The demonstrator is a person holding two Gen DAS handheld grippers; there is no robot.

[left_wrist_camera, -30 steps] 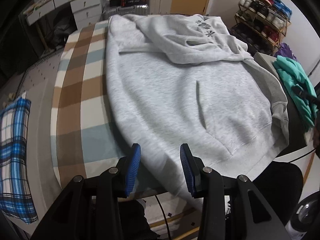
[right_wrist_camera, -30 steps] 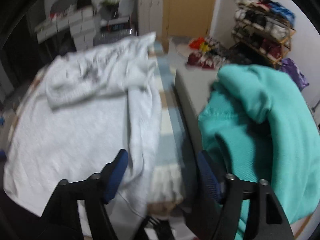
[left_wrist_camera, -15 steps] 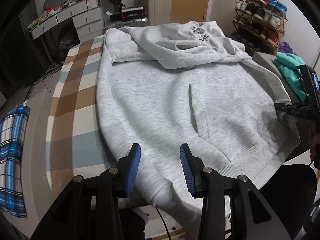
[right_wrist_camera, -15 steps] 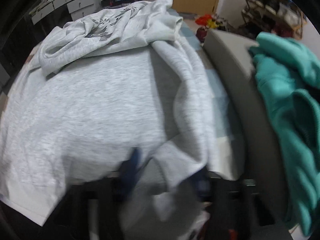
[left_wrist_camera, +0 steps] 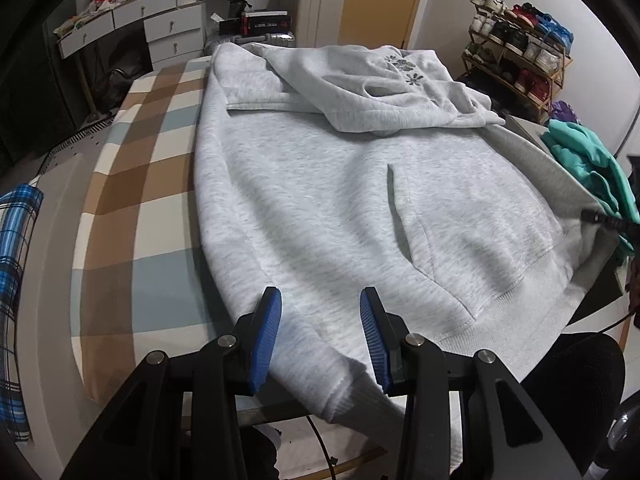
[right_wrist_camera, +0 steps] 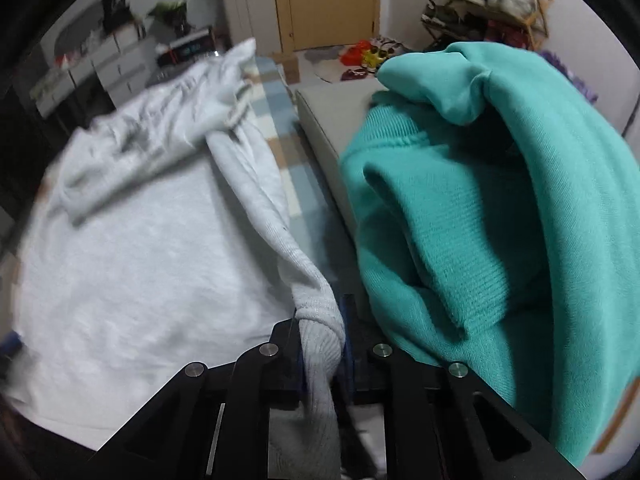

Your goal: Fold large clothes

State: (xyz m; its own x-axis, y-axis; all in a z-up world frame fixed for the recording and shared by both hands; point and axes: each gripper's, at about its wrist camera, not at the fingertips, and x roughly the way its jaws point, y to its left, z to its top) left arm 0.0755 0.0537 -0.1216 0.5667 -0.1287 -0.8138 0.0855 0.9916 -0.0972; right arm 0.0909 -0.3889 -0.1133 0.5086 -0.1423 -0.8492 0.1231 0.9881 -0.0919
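So the soft, floppy grey hoodie [left_wrist_camera: 340, 208] is best taken by its ribbed edges: a cuff [right_wrist_camera: 320, 332] is pinched in the just-closed right gripper [right_wrist_camera: 322, 360], while another cuff lies between the left gripper's [left_wrist_camera: 320, 336] parted, untouching jaws.

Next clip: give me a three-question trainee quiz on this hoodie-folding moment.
1. True or false: the left gripper is clamped on fabric.
2. What does the right gripper hold? A) teal garment B) grey hoodie's cuff C) nothing
3. Which garment lies beside the grey hoodie, on the right?

Key: 1. False; its blue pads stand apart over the hoodie's sleeve. 2. B, the ribbed cuff. 3. The teal garment.
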